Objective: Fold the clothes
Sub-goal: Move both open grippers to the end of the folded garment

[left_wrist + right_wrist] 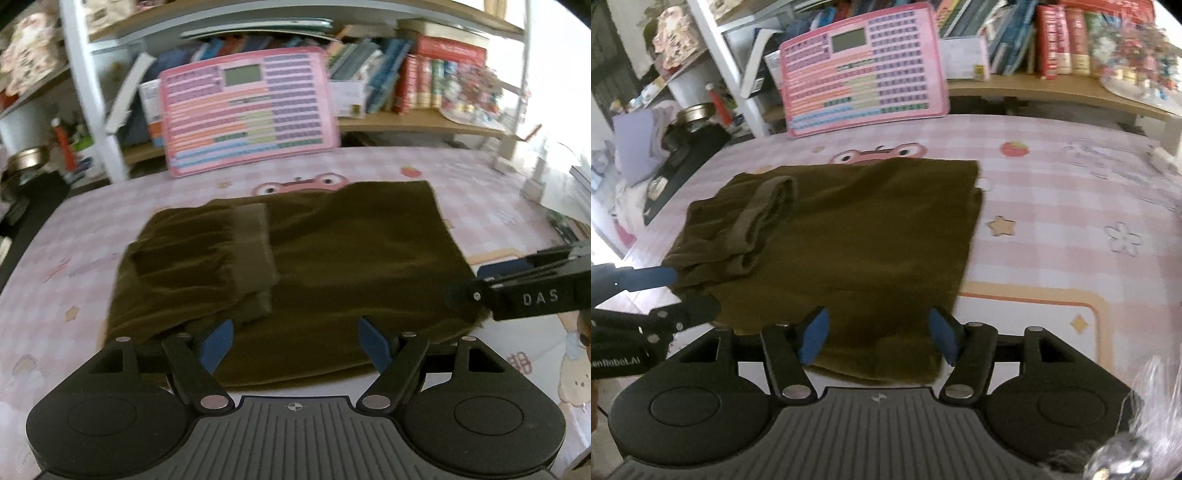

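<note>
My left gripper and right gripper hang open and empty over the near edge of the folded olive garment, its waistband turned inward for a compact fold.

"DAS" is printed on the right gripper.

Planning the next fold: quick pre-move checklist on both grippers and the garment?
1. Left gripper empty, fingers apart: ok.
2. Right gripper empty, fingers apart: ok.
3. Olive-brown garment lying flat on the pink checked tablecloth: ok.
4. Elastic waistband folded onto the garment: ok.
5. Near hem within reach of both grippers: ok.
6. Layers underneath aligned: cannot tell.
</note>
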Demonstrator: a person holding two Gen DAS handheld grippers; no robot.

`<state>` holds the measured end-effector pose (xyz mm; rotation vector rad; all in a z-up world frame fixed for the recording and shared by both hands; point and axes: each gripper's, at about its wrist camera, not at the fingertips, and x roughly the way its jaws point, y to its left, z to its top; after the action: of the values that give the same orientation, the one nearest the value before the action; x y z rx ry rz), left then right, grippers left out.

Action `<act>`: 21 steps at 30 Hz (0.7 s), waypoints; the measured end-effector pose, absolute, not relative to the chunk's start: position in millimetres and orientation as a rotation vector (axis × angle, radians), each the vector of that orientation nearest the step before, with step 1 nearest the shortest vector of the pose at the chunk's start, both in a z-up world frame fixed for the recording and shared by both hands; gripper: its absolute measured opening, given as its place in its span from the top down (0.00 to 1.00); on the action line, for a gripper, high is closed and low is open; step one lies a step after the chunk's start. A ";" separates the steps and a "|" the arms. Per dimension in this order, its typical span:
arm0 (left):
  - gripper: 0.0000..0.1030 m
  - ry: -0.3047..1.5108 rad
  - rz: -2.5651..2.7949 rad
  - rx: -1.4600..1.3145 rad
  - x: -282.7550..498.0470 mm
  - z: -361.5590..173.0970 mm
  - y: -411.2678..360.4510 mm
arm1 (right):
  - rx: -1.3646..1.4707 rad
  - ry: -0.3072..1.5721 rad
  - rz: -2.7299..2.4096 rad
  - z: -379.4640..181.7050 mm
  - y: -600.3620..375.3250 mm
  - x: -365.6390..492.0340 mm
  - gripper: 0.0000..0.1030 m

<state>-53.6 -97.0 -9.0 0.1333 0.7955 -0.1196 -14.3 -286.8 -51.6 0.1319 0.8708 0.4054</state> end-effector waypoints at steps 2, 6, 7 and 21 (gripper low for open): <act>0.25 0.796 -0.138 0.142 -52.6 -10.7 -103.5 | 0.134 0.877 0.388 -52.1 -292.9 -15.5 0.42; 0.25 0.799 -0.162 0.151 -51.1 -13.6 -113.2 | 0.132 0.883 0.358 -52.8 -301.7 -19.6 0.41; 0.25 0.799 -0.166 0.153 -50.9 -14.1 -115.2 | 0.131 0.884 0.352 -53.2 -303.8 -20.5 0.40; 0.24 0.792 -0.228 0.189 -54.3 -17.7 -132.7 | 0.236 0.926 0.267 -60.2 -333.0 -33.7 0.38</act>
<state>-54.3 -132.7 -17.7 0.1890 0.7924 -0.2282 -33.7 -333.0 -60.2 0.2358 0.9262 0.2672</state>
